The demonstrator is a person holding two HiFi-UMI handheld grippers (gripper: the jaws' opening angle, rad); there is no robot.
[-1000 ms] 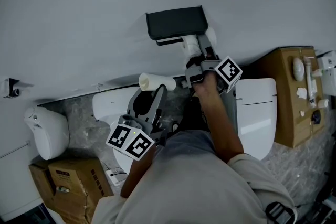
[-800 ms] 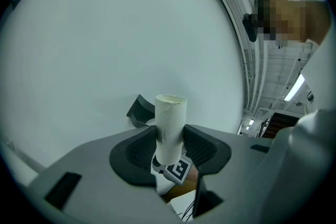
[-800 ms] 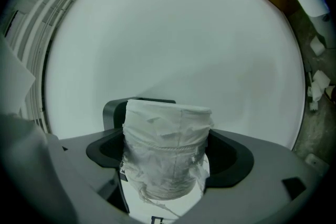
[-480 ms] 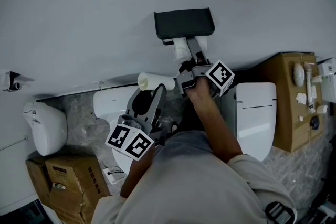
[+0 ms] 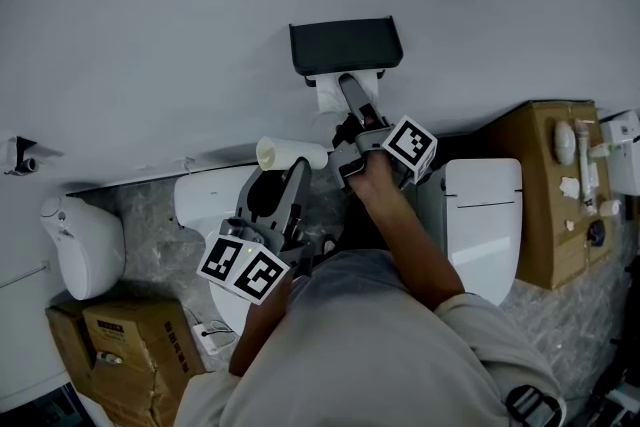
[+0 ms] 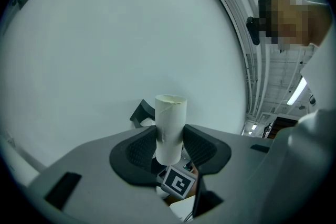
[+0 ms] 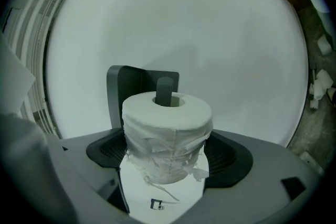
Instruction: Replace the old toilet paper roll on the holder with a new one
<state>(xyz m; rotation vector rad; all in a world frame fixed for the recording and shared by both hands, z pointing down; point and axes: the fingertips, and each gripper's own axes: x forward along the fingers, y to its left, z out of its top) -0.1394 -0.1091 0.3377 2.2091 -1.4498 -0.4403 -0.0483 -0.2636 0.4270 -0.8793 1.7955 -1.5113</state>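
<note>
Clamping new roll point(image 7: 167, 128) on holder peg point(image 7: 164, 90), right gripper point(image 7: 168, 153); left gripper point(image 6: 169, 148) clamped on tube point(image 6: 170, 118).

The empty tube point(image 6: 169, 128) is seen as plain matt cardboard, roughened at its rim. The new toilet paper roll point(image 7: 168, 131) is formed of soft white paper, wrinkled and torn on its outer layer. The holder point(image 5: 345, 45) is finished dark and matt. The pads point(image 7: 231, 157) of the right claw point(image 7: 168, 153) are moulded in dark, finely ribbed material. The toilet point(image 5: 485, 215) is glazed glossy white; the boxes point(image 5: 130, 345) are made of brown cardboard.
</note>
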